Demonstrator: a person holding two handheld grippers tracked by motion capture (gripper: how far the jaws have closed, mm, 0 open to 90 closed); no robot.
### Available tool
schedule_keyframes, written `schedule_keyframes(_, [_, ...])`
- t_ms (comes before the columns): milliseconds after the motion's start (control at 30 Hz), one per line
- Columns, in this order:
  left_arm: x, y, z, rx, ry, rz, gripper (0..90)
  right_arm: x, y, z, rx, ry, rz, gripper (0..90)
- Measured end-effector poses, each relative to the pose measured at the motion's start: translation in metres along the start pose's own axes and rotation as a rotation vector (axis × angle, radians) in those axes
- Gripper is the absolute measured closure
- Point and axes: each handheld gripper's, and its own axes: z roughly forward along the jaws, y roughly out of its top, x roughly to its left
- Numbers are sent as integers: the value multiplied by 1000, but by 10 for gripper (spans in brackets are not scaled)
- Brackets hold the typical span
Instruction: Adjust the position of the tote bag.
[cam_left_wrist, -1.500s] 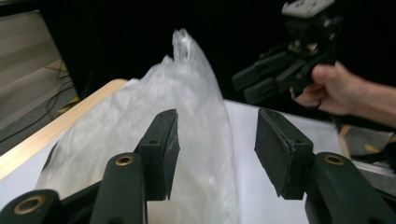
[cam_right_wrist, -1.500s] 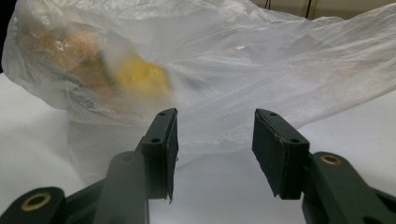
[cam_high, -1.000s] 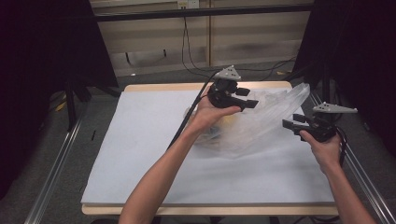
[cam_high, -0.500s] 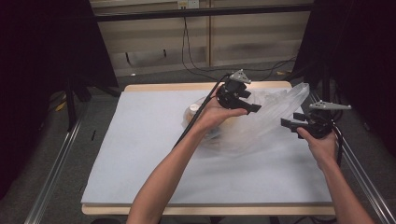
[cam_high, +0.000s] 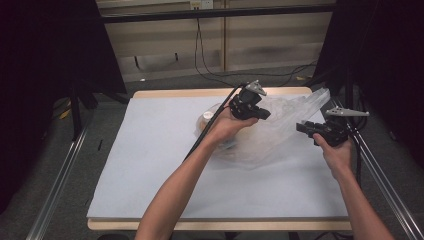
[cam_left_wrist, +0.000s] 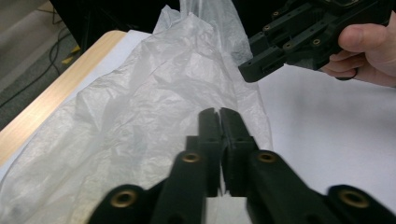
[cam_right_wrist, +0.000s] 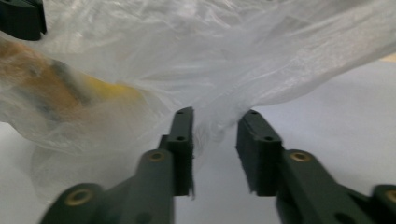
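A crumpled clear plastic bag (cam_high: 280, 131) lies on the white table cover (cam_high: 150, 150), and one corner rises at the far right. Something yellow (cam_right_wrist: 107, 91) and a white round thing (cam_high: 206, 116) show through it. My left gripper (cam_high: 262, 114) hovers over the bag's top. Its jaws (cam_left_wrist: 218, 114) have just closed and stand shut with the film nipped at their tips. My right gripper (cam_high: 301, 127) sits at the bag's right side. Its jaws (cam_right_wrist: 215, 116) have just been closing and still stand apart, with a bunch of film between them.
The wooden table edge (cam_high: 210, 93) runs along the far side. Metal rails (cam_high: 60, 175) flank the table on both sides. A black cable (cam_high: 210, 127) trails from the left gripper along the forearm. Cables lie on the floor beyond the table.
Both grippers' jaws have drawn together, the left pair fully. The hands have hardly moved. The bag has kept its place.
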Motion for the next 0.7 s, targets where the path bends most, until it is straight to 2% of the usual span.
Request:
schedule_keyframes(133, [2,-3,-5,-4,1,-14,900,5,5,-2,-20,39,-14,825])
schedule_keyframes(167, [3,-4,-6,-7,2,-13,900,7,7,-2,-19,47,-19,890])
schedule_keyframes(233, [5,-5,-9,-10,-1,-25,900,9,8,-1,-24,51,-29,900])
schedule_keyframes(333, [7,-8,-14,-50,-4,-39,900,13,8,-2,-36,68,-27,900])
schedule_keyframes(367, [7,-9,-15,-62,6,-54,828,15,8,-2,-38,76,-27,900])
schedule_keyframes(400, [8,-9,-16,-60,10,-57,683,16,8,-3,-40,77,-36,900])
schedule_keyframes(433, [8,-10,-17,-57,2,-58,605,18,8,-4,-39,84,-35,900])
schedule_keyframes(500, [8,-11,-17,-31,33,-47,497,20,7,-7,-38,86,-39,900])
schedule_keyframes(533, [8,-12,-17,-25,26,-54,451,21,7,-8,-41,85,-44,900])
schedule_keyframes(600, [7,-14,-16,-3,52,-45,428,21,7,-9,-46,90,-40,900])
schedule_keyframes(667, [7,-14,-16,18,52,-38,411,21,7,-10,-45,92,-39,900])
schedule_keyframes(700, [7,-15,-17,29,69,-37,411,21,7,-10,-48,97,-37,900])
